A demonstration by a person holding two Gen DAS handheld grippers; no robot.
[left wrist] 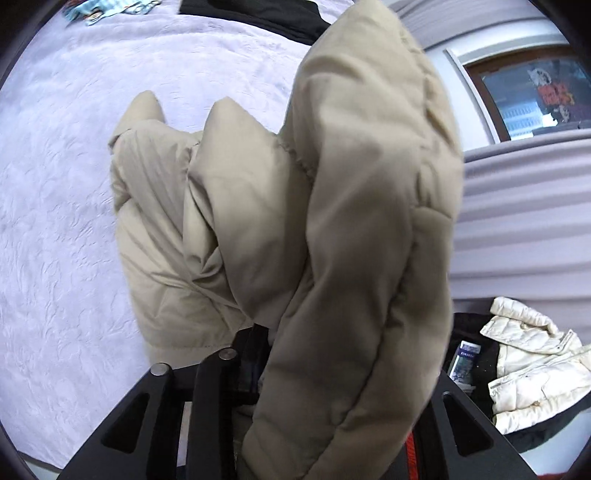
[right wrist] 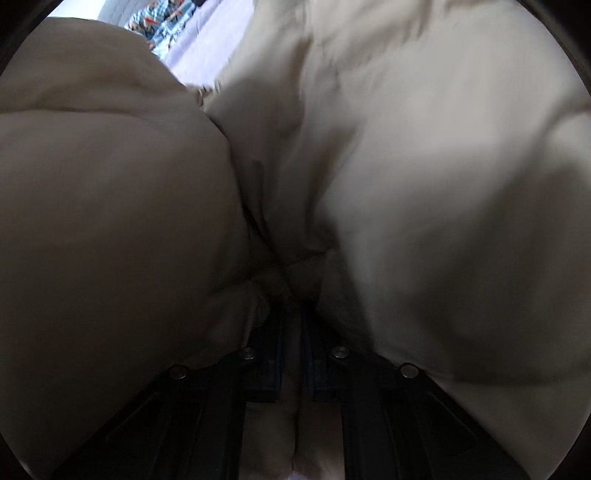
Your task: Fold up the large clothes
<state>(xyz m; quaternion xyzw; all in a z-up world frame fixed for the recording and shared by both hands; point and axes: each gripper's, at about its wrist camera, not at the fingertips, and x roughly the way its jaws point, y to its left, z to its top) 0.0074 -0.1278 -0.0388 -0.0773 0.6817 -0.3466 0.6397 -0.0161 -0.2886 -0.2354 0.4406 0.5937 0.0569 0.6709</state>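
Note:
A beige puffer jacket [left wrist: 332, 221] hangs lifted above the bed in the left wrist view, and a thick fold of it drapes over my left gripper [left wrist: 269, 354]. That gripper is shut on the fold; only its left finger [left wrist: 247, 369] shows, the right one is under the cloth. The far part of the jacket still rests on the bedspread. In the right wrist view the same jacket [right wrist: 424, 184] fills nearly the whole picture. My right gripper [right wrist: 290, 321] is shut on a bunched seam of it, with cloth pinched between the dark fingers [right wrist: 271, 339].
A pale quilted bedspread [left wrist: 55, 203] covers the bed. A black garment [left wrist: 266, 14] and a patterned cloth [left wrist: 88, 11] lie at its far edge. A white jacket [left wrist: 535, 373] lies on a dark open case at the lower right. A framed pane [left wrist: 535, 96] is on the wall.

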